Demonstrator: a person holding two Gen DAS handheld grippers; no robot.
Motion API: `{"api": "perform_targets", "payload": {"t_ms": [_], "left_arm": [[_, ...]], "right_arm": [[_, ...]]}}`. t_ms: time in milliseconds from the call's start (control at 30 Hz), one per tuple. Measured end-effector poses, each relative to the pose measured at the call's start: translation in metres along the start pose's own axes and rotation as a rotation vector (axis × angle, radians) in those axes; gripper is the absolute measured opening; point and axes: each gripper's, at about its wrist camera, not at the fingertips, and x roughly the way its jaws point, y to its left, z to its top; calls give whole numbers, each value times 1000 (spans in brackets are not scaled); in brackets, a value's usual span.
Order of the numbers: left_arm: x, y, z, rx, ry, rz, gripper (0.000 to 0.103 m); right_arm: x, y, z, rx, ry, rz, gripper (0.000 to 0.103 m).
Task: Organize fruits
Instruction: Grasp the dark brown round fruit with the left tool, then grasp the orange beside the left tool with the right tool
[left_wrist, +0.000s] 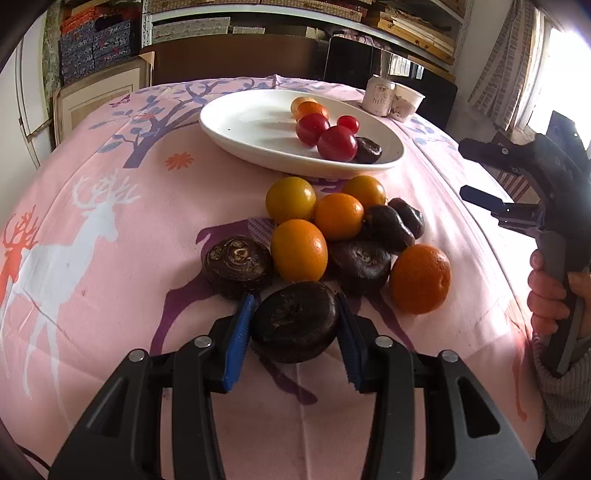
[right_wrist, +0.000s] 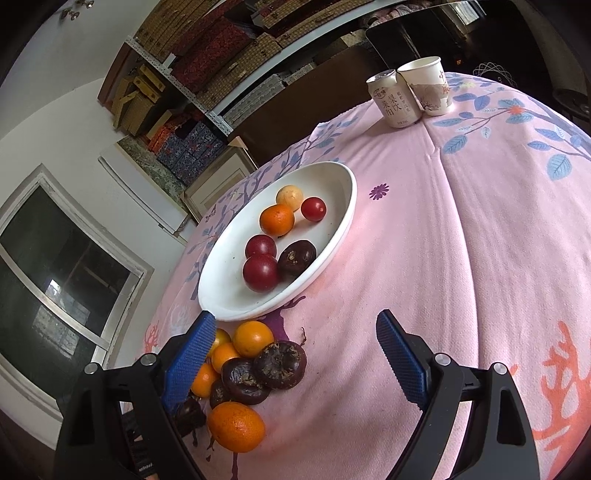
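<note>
My left gripper (left_wrist: 295, 325) is shut on a dark brown water chestnut (left_wrist: 295, 321), just in front of a pile of fruit on the pink cloth: oranges (left_wrist: 299, 250), yellow tomatoes (left_wrist: 290, 199) and more water chestnuts (left_wrist: 239, 266). A white oval plate (left_wrist: 251, 125) behind the pile holds red tomatoes (left_wrist: 337, 143), an orange and a chestnut. My right gripper (right_wrist: 295, 354) is open and empty above the cloth; the pile (right_wrist: 255, 365) lies by its left finger and the plate (right_wrist: 343, 206) lies ahead. It also shows in the left wrist view (left_wrist: 476, 173), at the right.
A drink can (right_wrist: 393, 98) and a paper cup (right_wrist: 428, 85) stand at the table's far edge. Shelves with boxes fill the wall behind. The pink deer-print cloth (left_wrist: 92, 240) covers the whole table.
</note>
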Motion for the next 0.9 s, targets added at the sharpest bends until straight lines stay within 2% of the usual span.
{"api": "perform_targets", "payload": {"t_ms": [167,267,400,533,633,800,833,900], "left_arm": [[4,-2,2,11,-10,-2,43],[4,6,1,-23,-4,-38,43],[5,3,0,-11,-4,-33,46],[6,-1,-1,9,0,-33,53],[7,-6,-1,29,3,-25,57],[7,-11,-2,53,2,-6,58],[6,-10,-2,48,0,-11,57],[5,-7,-2,34,-8,-23,42]], "right_arm": [[-1,14,-13,-78,45,16,89],[-3,32,-32,-188,99,13,89],[0,52,-59,-326,168,-19,88],[13,65,-74,-412,237,-36,73],[19,63,-76,-395,273,-9,59],[24,61,-73,-359,278,22,56],[24,62,-73,-357,277,27,56],[25,63,-74,-354,286,50,46]]}}
